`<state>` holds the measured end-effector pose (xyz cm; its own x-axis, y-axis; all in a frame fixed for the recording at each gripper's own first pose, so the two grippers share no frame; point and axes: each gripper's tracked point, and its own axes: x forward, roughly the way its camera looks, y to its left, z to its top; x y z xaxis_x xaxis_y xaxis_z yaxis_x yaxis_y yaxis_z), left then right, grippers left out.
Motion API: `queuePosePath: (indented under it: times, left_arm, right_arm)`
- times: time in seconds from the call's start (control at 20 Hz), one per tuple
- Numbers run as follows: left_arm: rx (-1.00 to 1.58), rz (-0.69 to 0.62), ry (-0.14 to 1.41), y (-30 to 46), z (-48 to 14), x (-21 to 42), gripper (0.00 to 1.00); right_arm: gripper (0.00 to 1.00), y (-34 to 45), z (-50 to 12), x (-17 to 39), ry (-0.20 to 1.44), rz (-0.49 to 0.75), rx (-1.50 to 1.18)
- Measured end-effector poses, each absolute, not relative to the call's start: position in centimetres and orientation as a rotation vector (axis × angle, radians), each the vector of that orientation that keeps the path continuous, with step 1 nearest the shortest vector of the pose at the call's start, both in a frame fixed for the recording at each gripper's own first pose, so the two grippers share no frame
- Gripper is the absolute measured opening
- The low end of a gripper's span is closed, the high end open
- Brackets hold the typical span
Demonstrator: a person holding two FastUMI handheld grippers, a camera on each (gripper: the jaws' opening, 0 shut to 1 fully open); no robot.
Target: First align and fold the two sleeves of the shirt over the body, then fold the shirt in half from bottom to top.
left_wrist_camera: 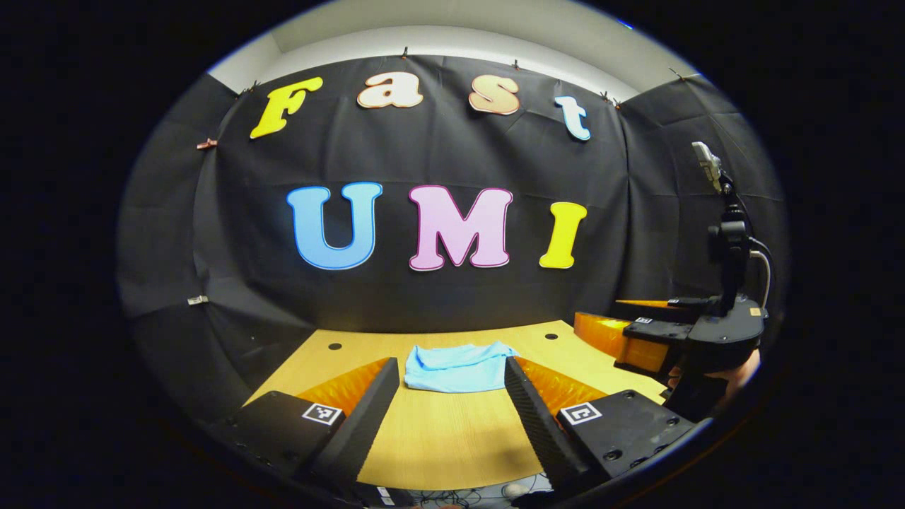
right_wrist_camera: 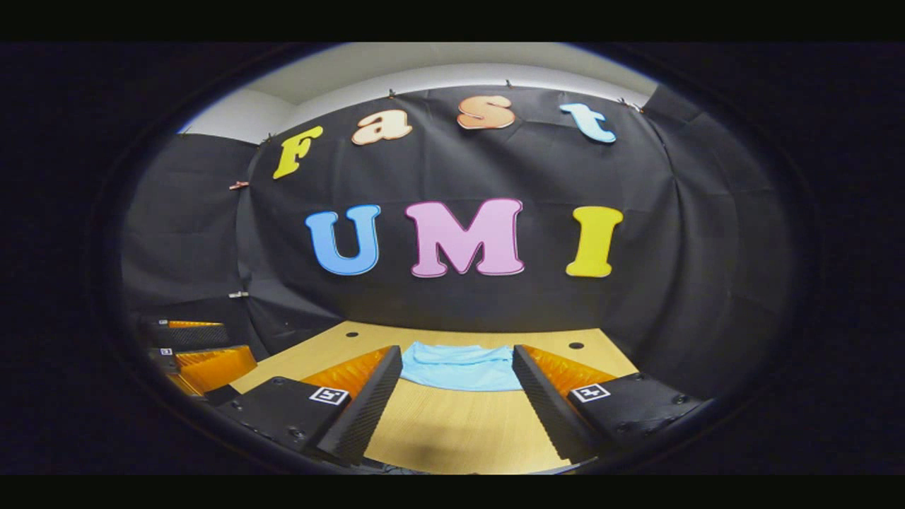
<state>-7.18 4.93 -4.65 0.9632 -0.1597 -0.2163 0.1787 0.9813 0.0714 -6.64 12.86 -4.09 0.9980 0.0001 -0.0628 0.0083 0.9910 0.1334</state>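
**Folded shirt ahead of both open tools**

The light blue shirt (left_wrist_camera: 456, 367) lies folded into a compact bundle on the wooden tabletop (left_wrist_camera: 452, 438) — straight ahead of the left tool (left_wrist_camera: 447, 403), beyond its fingertips and between the lines of its two fingers. That tool is spread wide, holding nothing. The right tool (right_wrist_camera: 452, 396) is likewise wide and empty, with the shirt ahead past its tips. From the left gripper view, the right tool appears off to the right, above the tabletop edge — apart from the shirt.

A light wooden table (left_wrist_camera: 452, 438) stands before black cloth walls (left_wrist_camera: 438, 297) under a white ceiling (left_wrist_camera: 452, 39)
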Motion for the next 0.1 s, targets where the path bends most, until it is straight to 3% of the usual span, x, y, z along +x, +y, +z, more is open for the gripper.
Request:
queuePosePath:
  times: [0.1]
  left_arm:
    - [0.105, -0.173, 0.178, 4.85, -3.37, -7.48, 0.96]
  right_arm:
    - [0.97, 12.62, -2.91, -7.30, 0.035, -0.012, 0.110]
